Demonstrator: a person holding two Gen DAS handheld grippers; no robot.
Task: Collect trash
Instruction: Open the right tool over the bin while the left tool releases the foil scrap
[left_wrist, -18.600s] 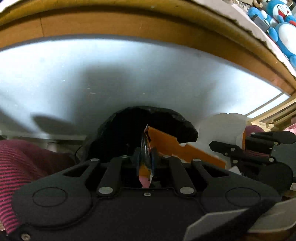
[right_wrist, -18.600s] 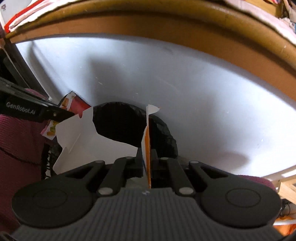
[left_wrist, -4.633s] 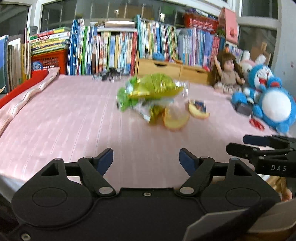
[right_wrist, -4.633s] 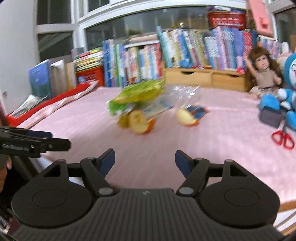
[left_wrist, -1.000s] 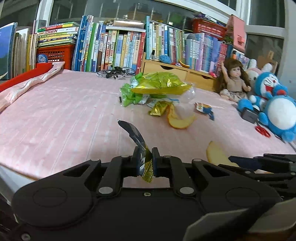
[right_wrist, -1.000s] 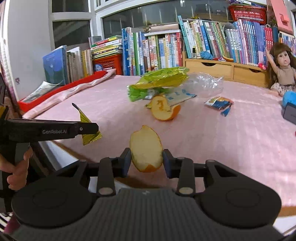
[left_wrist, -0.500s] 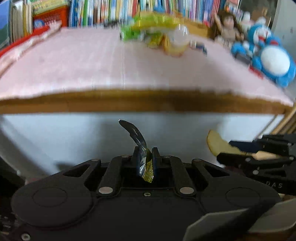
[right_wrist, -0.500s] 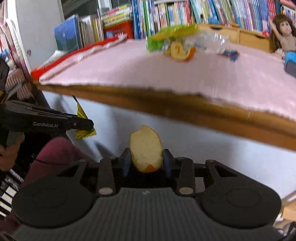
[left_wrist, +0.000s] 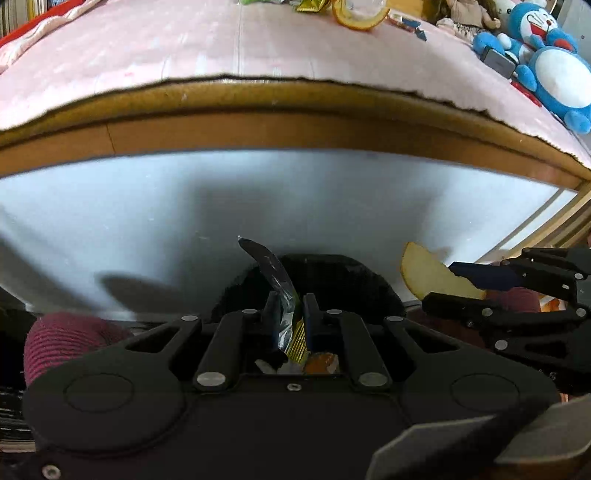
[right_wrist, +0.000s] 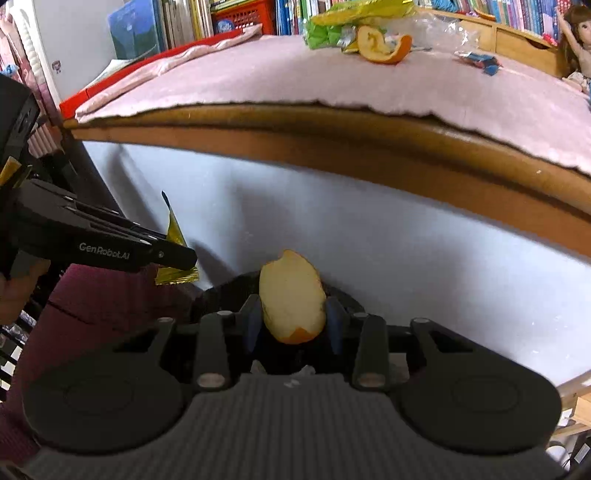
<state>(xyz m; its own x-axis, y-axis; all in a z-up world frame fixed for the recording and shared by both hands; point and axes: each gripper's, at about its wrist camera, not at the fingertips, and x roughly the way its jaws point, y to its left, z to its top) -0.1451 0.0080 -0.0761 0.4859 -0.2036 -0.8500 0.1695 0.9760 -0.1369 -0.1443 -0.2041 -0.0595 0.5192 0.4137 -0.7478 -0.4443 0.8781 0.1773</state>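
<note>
The foil wrapper (left_wrist: 282, 291) is pinched flat in the left tool (left_wrist: 289, 317), and the orange peel (right_wrist: 291, 299) sits between the two fingers of the right tool (right_wrist: 292, 317), which is closed on it. Both pieces hang below the edge of the bench (left_wrist: 295, 122), in front of its white panel, and directly over the black trash bag (left_wrist: 332, 280), whose dark mouth opens just behind each tool.

In my judgement the step in hand is the drop: the two pieces are brought over the bag and not yet let go. The next move asks to lower a little so the pieces are inside the rim, then to open both tools. The wrapper is light and may stick to a finger pad, so a small shake could be needed.

On the pink cover of the bench more trash waits: another orange peel (right_wrist: 384, 42), a green snack bag (right_wrist: 332, 26) and a small blue wrapper (right_wrist: 478, 61).

Compared with one second ago, the tools have gone down from the bench top to the bag, with the same pieces in the same grip.
</note>
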